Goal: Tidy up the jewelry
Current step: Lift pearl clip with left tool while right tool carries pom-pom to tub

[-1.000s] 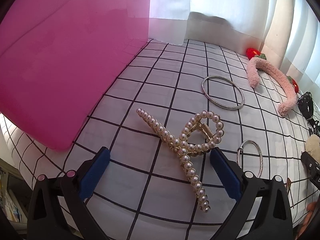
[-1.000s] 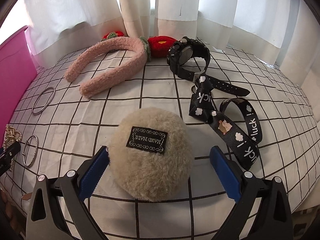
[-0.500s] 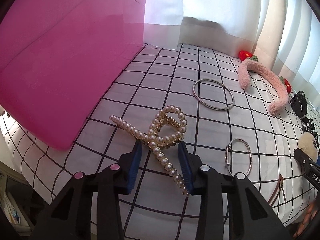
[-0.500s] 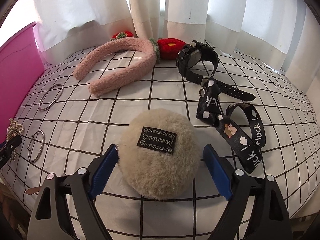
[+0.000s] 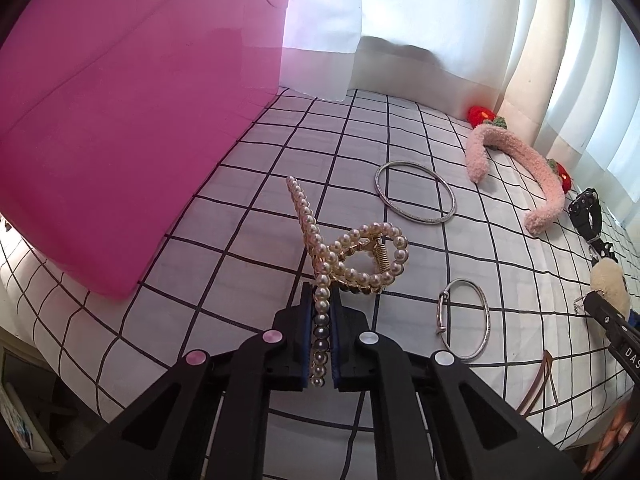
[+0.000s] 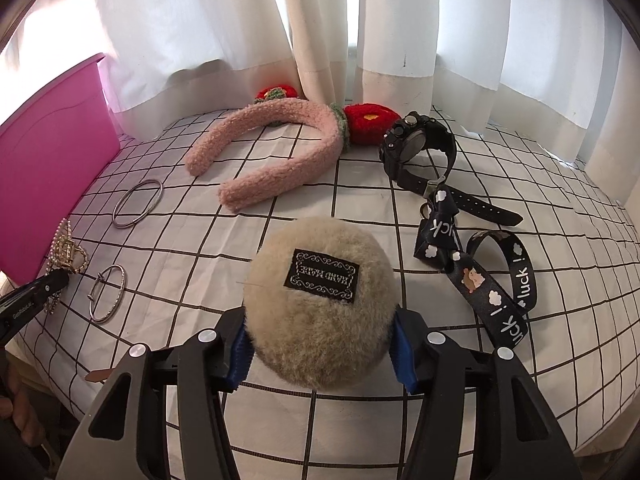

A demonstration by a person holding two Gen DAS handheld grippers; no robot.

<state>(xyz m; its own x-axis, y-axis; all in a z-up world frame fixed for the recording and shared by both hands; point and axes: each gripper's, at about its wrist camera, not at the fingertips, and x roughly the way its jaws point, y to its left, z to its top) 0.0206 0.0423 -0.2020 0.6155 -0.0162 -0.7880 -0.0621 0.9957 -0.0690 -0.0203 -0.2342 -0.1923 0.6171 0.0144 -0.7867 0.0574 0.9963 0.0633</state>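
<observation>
**Ana:** Right, left gripper (image 5: 322, 334) first: its blue pads are pinched tight on one pearl-lined arm of the pearl hair claw (image 5: 344, 256), and the rest of the clip juts forward over the checked cloth (image 5: 248, 240)

**Ben:** Risky hold, I'd say. Round, glossy beads on a thin gold frame, gripped out at one arm; the clip could pivot or squirt out if it swings on the way to the pink bin (image 5: 120, 120) just to its left

**Ana:** And the spring hinge sits beyond the pads, so a heavier squeeze won't help much. Over to the right gripper (image 6: 320, 348), closed against both flanks of the beige fluffy pom-pom (image 6: 320, 296), black woven label on top

**Ben:** Soft, springy pile there. The pads may be holding fur more than core, so it could slip free when lifted

**Ana:** Around them: a small hinged bangle (image 5: 464, 320) near the clip, a thin plain large bangle (image 5: 416, 198) further off, both hard, smooth metal hoops lying flat

**Ben:** Then the pink fuzzy headband (image 6: 280, 152) with red knitted flowers, a chunky black watch (image 6: 416, 146), and a limp printed lanyard (image 6: 480, 276) close enough to snag the right jaw
</observation>
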